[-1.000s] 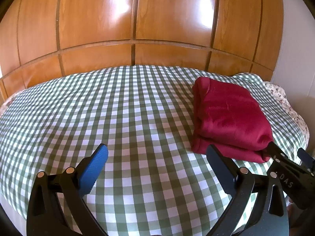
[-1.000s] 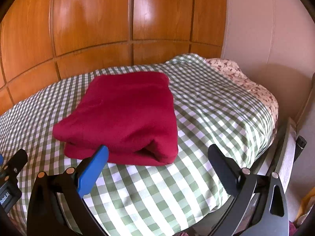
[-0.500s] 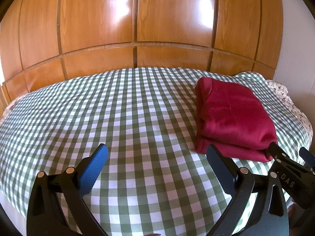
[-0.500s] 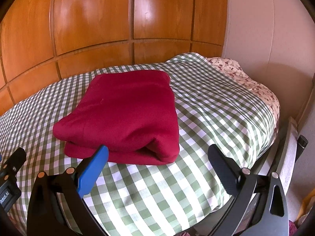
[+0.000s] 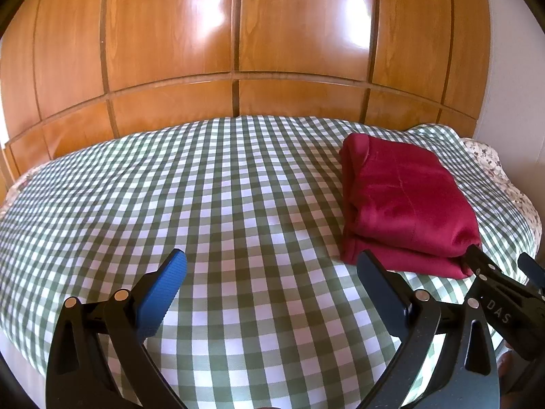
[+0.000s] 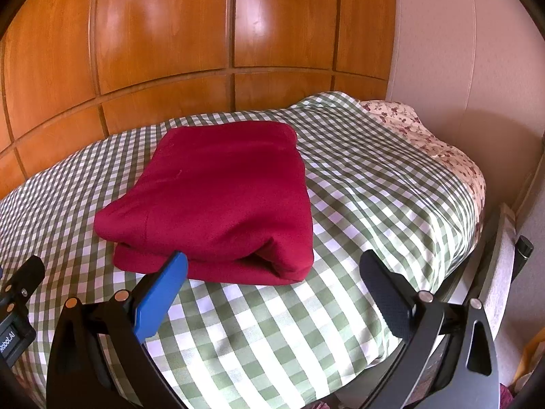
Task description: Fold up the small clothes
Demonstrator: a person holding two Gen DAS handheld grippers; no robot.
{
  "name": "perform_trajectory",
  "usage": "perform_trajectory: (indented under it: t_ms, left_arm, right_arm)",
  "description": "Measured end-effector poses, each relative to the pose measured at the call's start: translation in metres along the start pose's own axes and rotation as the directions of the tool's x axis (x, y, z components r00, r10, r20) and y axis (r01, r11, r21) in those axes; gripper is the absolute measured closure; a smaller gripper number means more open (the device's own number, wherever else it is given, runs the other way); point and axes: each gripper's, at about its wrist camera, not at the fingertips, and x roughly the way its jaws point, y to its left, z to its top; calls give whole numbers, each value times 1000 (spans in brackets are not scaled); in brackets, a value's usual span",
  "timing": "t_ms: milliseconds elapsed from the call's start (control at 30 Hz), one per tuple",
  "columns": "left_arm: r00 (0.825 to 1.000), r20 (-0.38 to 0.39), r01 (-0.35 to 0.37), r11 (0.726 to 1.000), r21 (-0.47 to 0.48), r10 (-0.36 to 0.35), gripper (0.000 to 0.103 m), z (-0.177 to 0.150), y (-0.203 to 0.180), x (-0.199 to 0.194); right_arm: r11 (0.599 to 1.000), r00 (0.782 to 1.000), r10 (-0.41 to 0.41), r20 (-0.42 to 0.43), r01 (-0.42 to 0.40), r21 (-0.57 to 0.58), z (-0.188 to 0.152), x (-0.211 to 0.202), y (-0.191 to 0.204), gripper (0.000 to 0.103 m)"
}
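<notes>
Folded red garment (image 6: 218,201) lies just beyond right gripper's (image 6: 272,293) spread jaws.

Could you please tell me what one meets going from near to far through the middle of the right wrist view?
Right tongs → bare checked bedspread → folded red garment → more bedspread → wooden panelling.

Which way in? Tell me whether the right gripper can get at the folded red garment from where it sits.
Probably yes. The right gripper is open and empty, and the folded red garment lies straight ahead on the checked bedspread with nothing between them.
</notes>
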Motion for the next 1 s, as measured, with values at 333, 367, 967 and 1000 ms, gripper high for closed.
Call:
perform_trajectory:
  t_ms: [333, 367, 967, 1000]
  left_arm:
    - [1000, 0, 0, 1000, 0, 0, 4, 0, 1, 1]
    - [1000, -1, 1, 1000, 2, -1, 4, -1, 0, 1]
    - [996, -89, -5, 1000, -18, 3, 4, -7, 6, 30]
    - [996, -94, -9, 1000, -22, 6, 4, -7, 7, 32]
  right_arm:
    - [1000, 1000, 4, -7, -4, 2, 0, 1, 0, 2]
    - [1000, 1000, 6, -10, -6, 2, 0, 1, 0, 2]
    - [997, 999, 39, -22, -38, 64, 14, 11, -20, 2]
    - [996, 999, 35, -18, -34, 77, 18, 12, -26, 2]
